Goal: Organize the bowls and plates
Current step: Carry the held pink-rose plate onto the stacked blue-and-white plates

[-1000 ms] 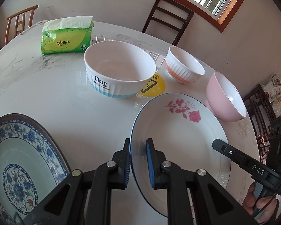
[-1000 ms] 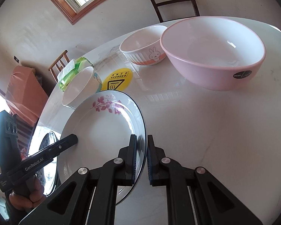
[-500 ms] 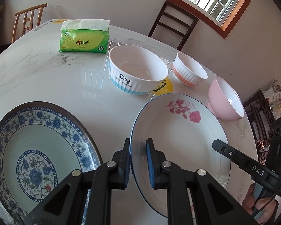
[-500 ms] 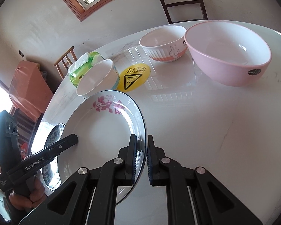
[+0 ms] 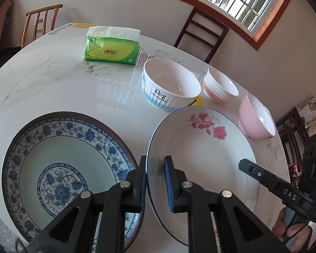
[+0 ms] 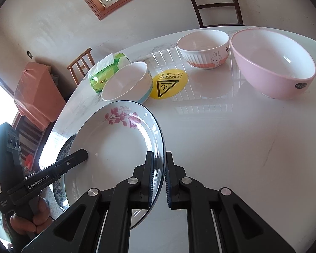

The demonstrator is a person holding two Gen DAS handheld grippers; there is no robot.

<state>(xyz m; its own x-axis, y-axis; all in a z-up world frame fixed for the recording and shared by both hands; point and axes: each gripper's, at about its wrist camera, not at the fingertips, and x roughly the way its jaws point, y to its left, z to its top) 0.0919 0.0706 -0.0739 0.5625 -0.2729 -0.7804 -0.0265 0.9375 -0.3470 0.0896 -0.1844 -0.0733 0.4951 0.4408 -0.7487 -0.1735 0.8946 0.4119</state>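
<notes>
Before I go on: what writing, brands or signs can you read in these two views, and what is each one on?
"Dog", with a small line under it too blurred to be sure of: blue-striped bowl.
"DAS": right gripper.
"GenRobot.AI": left gripper.
Heat warning triangle; text above it unreadable: yellow sticker.
Chinese brand print, not legible: green tissue pack.
Script above the rose, too small: rose plate.
Letters beside the rabbit, cut off: rabbit bowl.
Label unreadable: pink bowl.

- A home dining room: a round white marble-look table [image 5: 63, 88] ahead of the claws, wooden dining chairs [image 5: 202, 34] pushed up at its far edge.
- Wood-framed barred window [image 5: 238, 4] in the plain wall beyond.
- Green tissue pack [image 5: 112, 51] and household bowls [image 6: 271, 63] on the table.
</notes>
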